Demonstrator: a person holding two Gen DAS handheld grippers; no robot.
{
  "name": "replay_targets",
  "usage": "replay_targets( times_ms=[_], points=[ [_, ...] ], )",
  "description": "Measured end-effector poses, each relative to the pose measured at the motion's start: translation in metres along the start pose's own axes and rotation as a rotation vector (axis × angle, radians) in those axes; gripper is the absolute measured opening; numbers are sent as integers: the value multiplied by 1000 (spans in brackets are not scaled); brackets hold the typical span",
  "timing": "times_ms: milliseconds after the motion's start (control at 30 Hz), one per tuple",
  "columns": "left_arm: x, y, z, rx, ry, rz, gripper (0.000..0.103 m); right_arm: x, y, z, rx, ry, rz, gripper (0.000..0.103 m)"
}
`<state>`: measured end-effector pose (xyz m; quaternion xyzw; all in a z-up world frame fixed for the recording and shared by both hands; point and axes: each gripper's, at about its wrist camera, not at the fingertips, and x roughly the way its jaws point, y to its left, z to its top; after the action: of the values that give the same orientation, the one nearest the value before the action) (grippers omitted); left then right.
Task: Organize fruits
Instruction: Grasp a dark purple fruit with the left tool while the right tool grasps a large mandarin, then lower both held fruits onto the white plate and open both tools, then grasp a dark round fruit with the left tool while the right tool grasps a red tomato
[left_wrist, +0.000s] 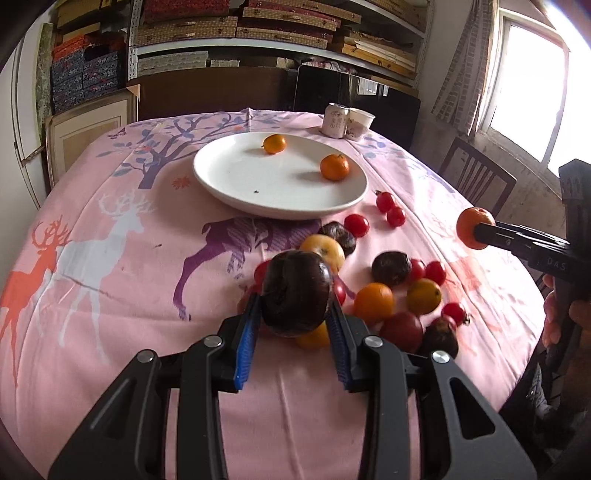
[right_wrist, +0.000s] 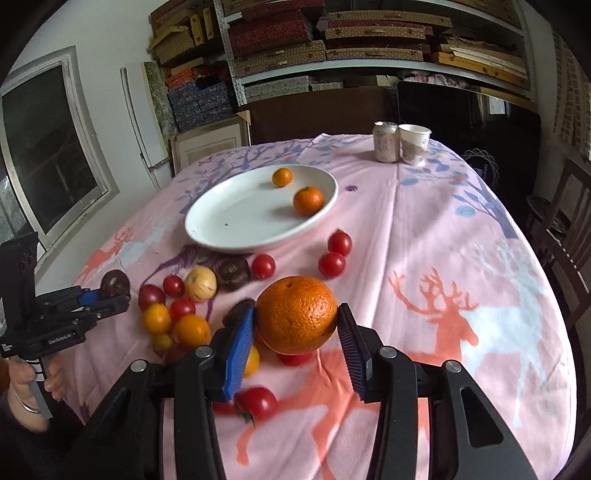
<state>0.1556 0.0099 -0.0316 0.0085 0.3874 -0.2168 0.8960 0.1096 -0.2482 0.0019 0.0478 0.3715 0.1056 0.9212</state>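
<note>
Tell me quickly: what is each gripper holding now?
Left gripper: closed on a dark purple fruit.
Right gripper: closed on an orange.

Count by kind, placed relative to the tongs.

White plate (left_wrist: 236, 184): 1, ahead of both tongs, carrying 2 small oranges (left_wrist: 334, 167).

Held fruit: 1 dark purple fruit (left_wrist: 295, 293) between the left tongs (left_wrist: 293, 317); 1 orange (right_wrist: 296, 314) between the right tongs (right_wrist: 295, 332).

Loose on the cloth between tongs and plate: about 9 cherry tomatoes (right_wrist: 331, 264), 3 dark fruits (right_wrist: 233, 272), 1 pale yellow fruit (right_wrist: 200, 283), some 4 orange-yellow fruits (right_wrist: 192, 329); overlap blurs the tally.

Beyond the plate: 1 can (right_wrist: 386, 141), 1 paper cup (right_wrist: 413, 144).
</note>
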Motion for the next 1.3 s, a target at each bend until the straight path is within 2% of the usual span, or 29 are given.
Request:
replay_targets(
  times_ms=[67,233,367,467,500,533,633,733,900,1033,1100,1167,1200,1233,1300],
  points=[
    [15,5,22,-23,7,-18,34,20,9,24,-7,13,28,46],
    [65,11,80,-12,19,49,35,83,23,72,7,66,29,46],
    [109,21,110,-21,62,105,35,127,23,95,46,109,24,47],
    [127,32,118,-44,91,115,41,140,17,101,75,130,5,52],
    [126,35,118,-49,84,120,48,136,14,102,91,116,12,53],
    [120,37,117,-55,69,122,57,129,11,101,98,102,19,53],
    [89,33,104,-39,14,119,66,104,11,91,71,64,5,53],
    [58,23,79,2,5,108,68,75,8,67,58,53,17,55],
    [17,-7,17,116,24,75,68,33,-4,8,68,57,33,58],
    [4,-28,-27,196,53,55,68,10,-12,-33,101,54,41,58],
    [5,-35,-40,222,59,68,68,2,-15,-49,123,57,54,58],
    [10,-34,-45,216,71,78,62,-2,-17,-60,142,67,65,58],
    [14,-32,-45,197,89,62,47,-3,-17,-63,143,72,64,58],
    [18,-29,-45,176,105,46,39,-5,-16,-67,142,73,62,58],
    [22,-26,-43,150,115,45,39,-9,-14,-71,133,74,56,58]
  ],
)
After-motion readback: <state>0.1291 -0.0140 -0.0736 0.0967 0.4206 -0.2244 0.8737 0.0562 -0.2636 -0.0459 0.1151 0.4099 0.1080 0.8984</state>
